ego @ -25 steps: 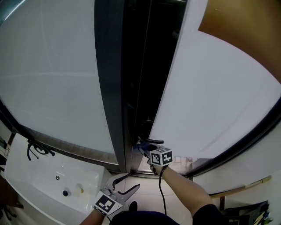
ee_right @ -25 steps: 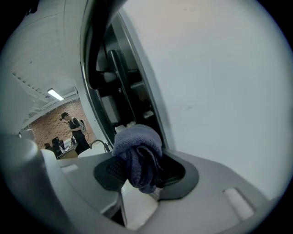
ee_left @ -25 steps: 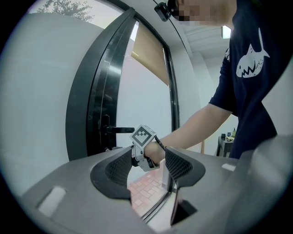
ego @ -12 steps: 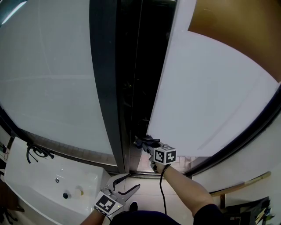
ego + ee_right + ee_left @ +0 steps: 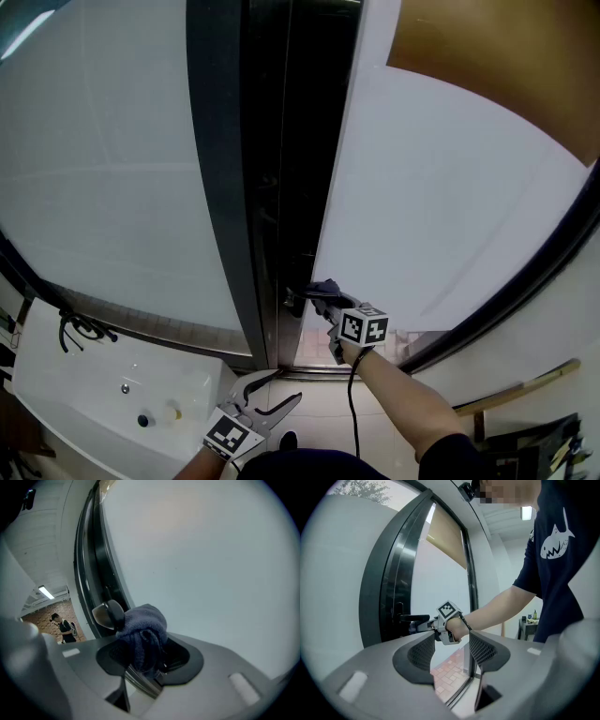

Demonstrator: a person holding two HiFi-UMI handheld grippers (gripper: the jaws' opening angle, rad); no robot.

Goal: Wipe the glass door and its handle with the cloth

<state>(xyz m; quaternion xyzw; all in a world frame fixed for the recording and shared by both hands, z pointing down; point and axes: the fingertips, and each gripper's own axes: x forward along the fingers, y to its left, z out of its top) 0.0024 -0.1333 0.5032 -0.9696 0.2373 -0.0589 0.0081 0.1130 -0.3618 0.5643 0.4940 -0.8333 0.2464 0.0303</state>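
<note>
Glass door (image 5: 450, 206); cloth (image 5: 140, 632) between right fingers (image 5: 182, 654).

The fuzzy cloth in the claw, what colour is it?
The fuzzy cloth is dark greyish blue; the right gripper view shows it best.

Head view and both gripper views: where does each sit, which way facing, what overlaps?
Head view: on the person's head, looking down the frosted glass door; shows the right gripper, right forearm and left gripper.
Left gripper view: on the left gripper, looking along its open, empty fingers towards the door; shows the right forearm and torso.
Right gripper view: on the right gripper, facing the glass; its fingers grip the dark blue terry cloth at the black lever door handle.
Shared: all three show the handle.
</note>
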